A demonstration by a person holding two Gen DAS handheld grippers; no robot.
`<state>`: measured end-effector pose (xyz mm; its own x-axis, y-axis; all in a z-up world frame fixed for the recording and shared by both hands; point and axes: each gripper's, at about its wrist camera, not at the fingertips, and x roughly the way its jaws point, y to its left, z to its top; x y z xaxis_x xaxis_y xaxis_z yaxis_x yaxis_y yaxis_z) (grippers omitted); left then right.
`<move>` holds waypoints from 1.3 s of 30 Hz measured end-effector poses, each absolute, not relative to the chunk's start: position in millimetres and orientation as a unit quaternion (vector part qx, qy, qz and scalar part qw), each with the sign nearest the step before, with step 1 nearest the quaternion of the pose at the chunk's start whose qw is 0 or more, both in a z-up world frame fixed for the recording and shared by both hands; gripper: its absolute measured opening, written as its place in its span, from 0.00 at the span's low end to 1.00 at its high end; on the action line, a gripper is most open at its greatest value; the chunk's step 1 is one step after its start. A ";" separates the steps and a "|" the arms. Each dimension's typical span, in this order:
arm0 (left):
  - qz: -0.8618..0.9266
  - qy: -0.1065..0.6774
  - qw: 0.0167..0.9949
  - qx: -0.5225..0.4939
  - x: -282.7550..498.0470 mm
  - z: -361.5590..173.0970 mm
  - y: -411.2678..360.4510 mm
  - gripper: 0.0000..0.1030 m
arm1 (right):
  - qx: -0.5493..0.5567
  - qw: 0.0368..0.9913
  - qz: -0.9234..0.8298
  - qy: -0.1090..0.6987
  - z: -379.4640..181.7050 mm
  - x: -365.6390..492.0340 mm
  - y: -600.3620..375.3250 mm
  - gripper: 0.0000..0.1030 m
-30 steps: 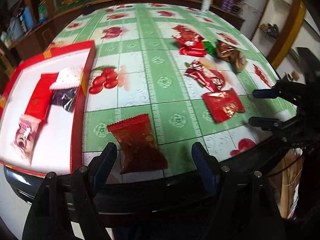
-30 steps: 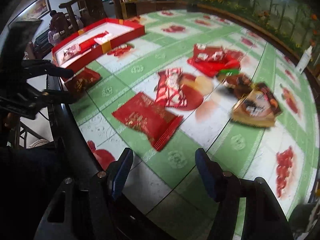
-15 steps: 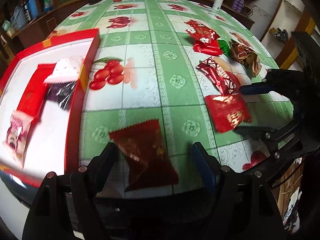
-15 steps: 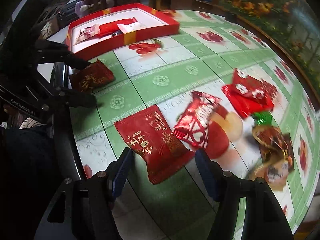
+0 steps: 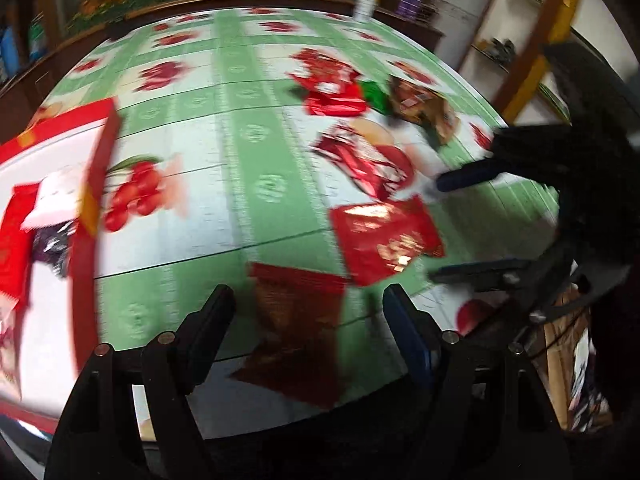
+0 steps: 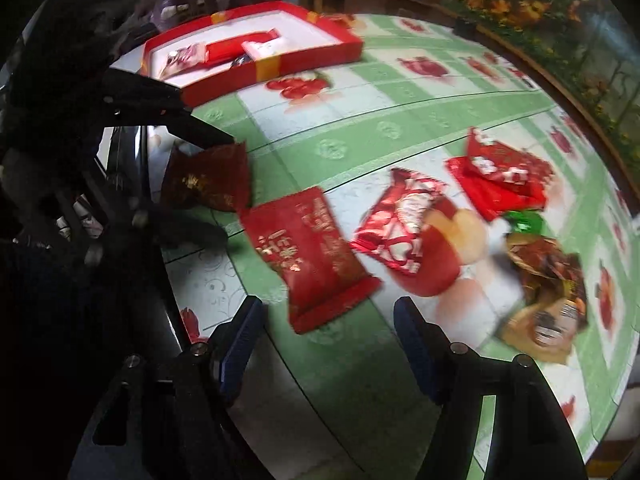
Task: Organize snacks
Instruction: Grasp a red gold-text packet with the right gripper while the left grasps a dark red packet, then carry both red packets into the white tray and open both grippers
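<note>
Table [image 5: 256, 148]: a round top fills both views, covered in a green and white checked cloth printed with red fruit.
Left gripper [image 5: 308, 312]: at the bottom centre of the left wrist view, jaws apart and gripping nothing.
Dark red packet [image 5: 298, 320]: blurred, flat on the cloth by the near table edge, in the gap between the left gripper's fingers; whether the fingers touch it cannot be told.
Right gripper [image 6: 328, 320]: at the bottom centre of the right wrist view; its jaws have just been opening and stand apart, empty.
Bright red packet [image 6: 308, 256]: with gold lettering, flat on the cloth in the middle of the right wrist view, its near end lying between and just beyond the right gripper's fingertips.
Red and white wrapper [image 6: 400, 228]: just right of the bright red packet.
Other snacks: a red bag [image 6: 504, 176], a small green sweet [image 6: 524, 222] and a brown crinkled bag [image 6: 548, 280] cluster at the right of that view.
Red tray [image 6: 304, 56]: white inside, at the upper left of the right wrist view, holding several packets, among them a long red bar [image 6: 236, 46].
</note>
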<state>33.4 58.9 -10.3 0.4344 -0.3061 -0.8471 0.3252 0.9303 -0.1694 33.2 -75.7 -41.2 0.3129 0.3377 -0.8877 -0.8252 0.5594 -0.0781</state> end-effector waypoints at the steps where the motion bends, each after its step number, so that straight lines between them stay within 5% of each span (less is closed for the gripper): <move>1: -0.178 0.496 0.850 0.008 32.3 -6.3 65.2 0.75 | -0.267 0.764 0.388 0.441 -37.2 32.6 -76.2 0.68; 15: -0.222 0.501 0.834 0.059 21.6 -16.5 51.8 0.75 | -0.261 0.733 0.416 0.470 -55.5 51.2 -38.8 0.67; 18: -0.230 0.497 0.834 0.065 26.1 -16.9 47.5 0.74 | -0.236 0.740 0.409 0.479 -54.9 49.9 -48.4 0.55; 20: -0.232 0.487 0.838 0.079 27.0 -16.7 43.8 0.57 | -0.215 0.746 0.404 0.484 -52.2 50.4 -57.0 0.44; 23: -0.236 0.476 0.843 0.085 28.6 -15.8 42.4 0.40 | -0.179 0.759 0.396 0.485 -51.8 48.1 -72.1 0.43; 39: -0.202 0.452 0.868 0.039 25.7 1.3 67.1 0.38 | 0.009 0.784 0.394 0.479 -50.0 47.4 -100.3 0.41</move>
